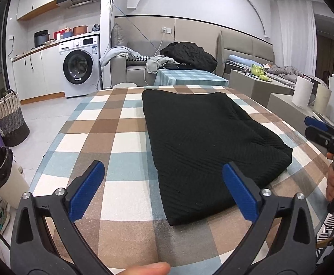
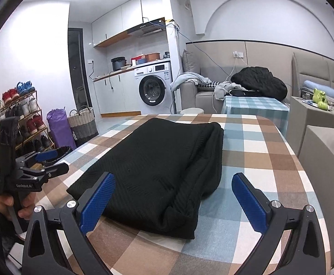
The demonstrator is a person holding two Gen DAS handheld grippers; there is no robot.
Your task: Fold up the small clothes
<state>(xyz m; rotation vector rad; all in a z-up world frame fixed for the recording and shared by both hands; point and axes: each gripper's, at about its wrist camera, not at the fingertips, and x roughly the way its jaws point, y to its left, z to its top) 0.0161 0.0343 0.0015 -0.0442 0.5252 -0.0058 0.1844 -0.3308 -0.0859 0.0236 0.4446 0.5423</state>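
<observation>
A folded black knit garment (image 1: 203, 142) lies flat on the checked tablecloth (image 1: 102, 128), with the left gripper (image 1: 163, 191) and right gripper (image 2: 173, 202) both spread wide and empty at its near edge, while only the right wrist view shows the shoe rack (image 2: 18, 119) by the wall.

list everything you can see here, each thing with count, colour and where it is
knit garment: 1, black, folded on the checked table
tablecloth: 1, brown, white and blue check, covering the table
washing machine: 1, white, under the counter
laundry basket: 1, cream and grey, on the floor at left
bin: 1, cream with black liner, beside the table
shoe rack: 1, full of shoes, against the wall
sofa: 1, grey, heaped with clothes
left gripper: 1, black, blue fingers, open near the garment
right gripper: 1, black, blue fingers, open
</observation>
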